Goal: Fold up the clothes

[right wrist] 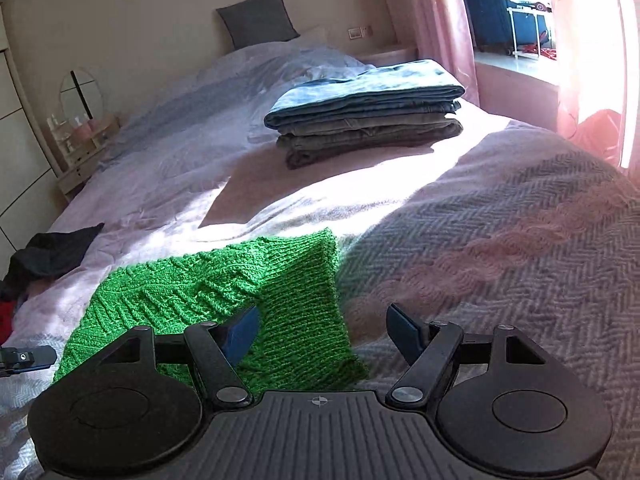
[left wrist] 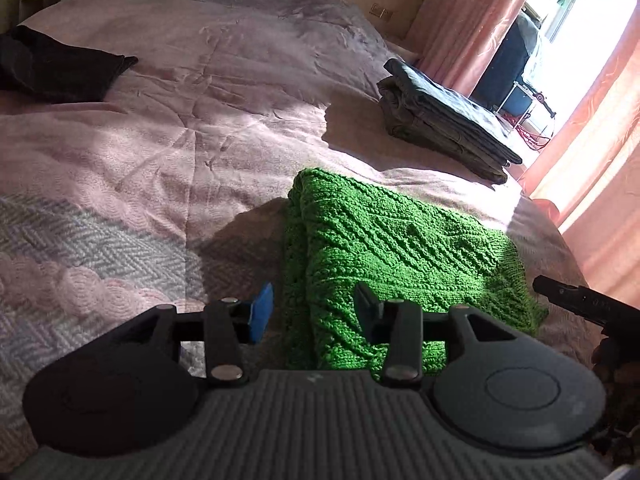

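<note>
Folded green knit sweater (left wrist: 384,256) lies on the pink bedspread (left wrist: 180,128), just ahead of the left gripper (left wrist: 314,312) and right gripper (right wrist: 324,332), both spread wide and empty. Only the right wrist view shows the grey pillow (right wrist: 258,18); both show the stacked jeans (right wrist: 364,112).

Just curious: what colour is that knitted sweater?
Bright green knitted sweater, clearest in the right wrist view.

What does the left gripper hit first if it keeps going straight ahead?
Most likely the green knit. The open left gripper straddles the knit's near-left edge, so that edge is met first; the bedspread lies beyond. Height above the knit is unclear.
</note>
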### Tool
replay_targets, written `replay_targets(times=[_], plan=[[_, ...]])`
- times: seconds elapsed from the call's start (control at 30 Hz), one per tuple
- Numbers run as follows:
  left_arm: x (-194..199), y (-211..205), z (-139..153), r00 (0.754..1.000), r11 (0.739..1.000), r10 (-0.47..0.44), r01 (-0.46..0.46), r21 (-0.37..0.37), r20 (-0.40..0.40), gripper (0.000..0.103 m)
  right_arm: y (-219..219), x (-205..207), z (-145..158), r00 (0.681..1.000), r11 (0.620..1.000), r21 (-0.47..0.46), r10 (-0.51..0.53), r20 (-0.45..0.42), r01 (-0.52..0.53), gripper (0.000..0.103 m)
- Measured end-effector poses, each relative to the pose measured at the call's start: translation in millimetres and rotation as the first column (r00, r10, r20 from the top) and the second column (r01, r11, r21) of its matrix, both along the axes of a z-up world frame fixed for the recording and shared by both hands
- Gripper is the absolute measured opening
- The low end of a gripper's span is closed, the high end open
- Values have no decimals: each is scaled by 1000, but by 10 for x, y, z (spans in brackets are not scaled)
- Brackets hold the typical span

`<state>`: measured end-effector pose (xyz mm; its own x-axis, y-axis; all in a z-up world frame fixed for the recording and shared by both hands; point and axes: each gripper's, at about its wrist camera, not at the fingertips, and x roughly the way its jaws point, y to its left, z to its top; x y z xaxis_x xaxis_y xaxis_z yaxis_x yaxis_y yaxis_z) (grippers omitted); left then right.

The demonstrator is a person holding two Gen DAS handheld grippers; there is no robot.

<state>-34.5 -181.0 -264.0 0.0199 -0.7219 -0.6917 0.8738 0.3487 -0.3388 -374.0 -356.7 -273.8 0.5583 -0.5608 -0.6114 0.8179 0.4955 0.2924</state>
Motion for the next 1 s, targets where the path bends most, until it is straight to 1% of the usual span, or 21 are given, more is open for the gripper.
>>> replay_targets(times=[0.07, 0.13, 0.2, 0.27, 0.33, 0.43, 0.47, 0.5, 0.53, 0.57, 0.6, 0.63, 0.67, 0.7, 0.73, 0.77, 0.8, 0.83, 0.9, 0.93, 1.0], plan=[[16, -36, 12, 1000, 1000, 0, 0, -8, -3, 39, -11, 15, 17, 1000, 1000, -7, 5, 3, -5, 74], [84, -78, -6, 999, 1000, 13, -14, -26, -35, 43, -15, 49, 36, 1000, 1000, -16, 16, 2, -16, 74], [227, -131, -96, 989, 998, 46, -51, -35, -137, 46, 4, 113, 55, 999, 999, -36, 38, -11, -38, 73], [376, -188, -213, 964, 995, 79, -91, -33, -255, 46, 38, 191, 50, 997, 996, -64, 65, -29, -67, 60], [488, -252, -366, 925, 992, 108, -122, -18, -365, 46, 38, 254, 7, 995, 994, -67, 87, -39, -89, 60], [547, -318, -550, 874, 990, 118, -142, -15, -471, 44, 20, 313, -101, 993, 992, -66, 108, -51, -111, 52], [559, -327, -593, 861, 989, 118, -147, -20, -495, 39, 14, 325, -147, 992, 991, -58, 114, -57, -117, 50], [566, -321, -618, 855, 989, 101, -141, -41, -509, 15, 10, 336, -194, 991, 991, -50, 120, -65, -123, 50], [562, -303, -624, 857, 989, 75, -128, -71, -510, 11, 13, 344, -251, 989, 991, -42, 124, -81, -128, 49], [510, -278, -589, 890, 990, 47, -102, -96, -454, 10, 22, 348, -312, 987, 991, -37, 122, -105, -127, 49], [418, -255, -530, 937, 992, 13, -56, -115, -349, 9, 34, 342, -352, 986, 992, -34, 119, -117, -124, 49], [326, -232, -470, 971, 992, -23, -8, -129, -238, 9, 44, 325, -384, 986, 992, -30, 117, -118, -122, 49], [189, -221, -438, 994, 991, -65, 54, -122, -92, 10, 53, 309, -417, 986, 993, -25, 115, -119, -119, 49], [5, -223, -435, 989, 988, -118, 126, -89, 88, 11, 63, 292, -449, 986, 993, -20, 113, -120, -116, 49], [-114, -232, -446, 969, 985, -149, 164, -61, 195, 12, 75, 288, -467, 986, 993, -21, 113, -125, -117, 49], [-167, -246, -469, 961, 984, -156, 171, -48, 228, 12, 90, 300, -465, 984, 992, -32, 117, -137, -122, 49], [-172, -267, -480, 961, 985, -156, 170, -40, 230, 13, 100, 313, -461, 982, 991, -40, 119, -149, -126, 49], [-114, -292, -472, 971, 987, -146, 157, -42, 191, 15, 97, 326, -454, 980, 991, -43, 121, -158, -129, 49], [100, -318, -444, 993, 992, -108, 110, -63, 38, 18, 63, 326, -397, 978, 989, -35, 134, -158, -141, 49], [206, -314, -432, 995, 993, -91, 87, -80, -46, 20, 44, 321, -361, 978, 988, -31, 143, -154, -149, 49], [410, -288, -421, 977, 992, -64, 39, -122, -203, 28, -31, 278, -275, 983, 989, -20, 145, -117, -148, 49]])
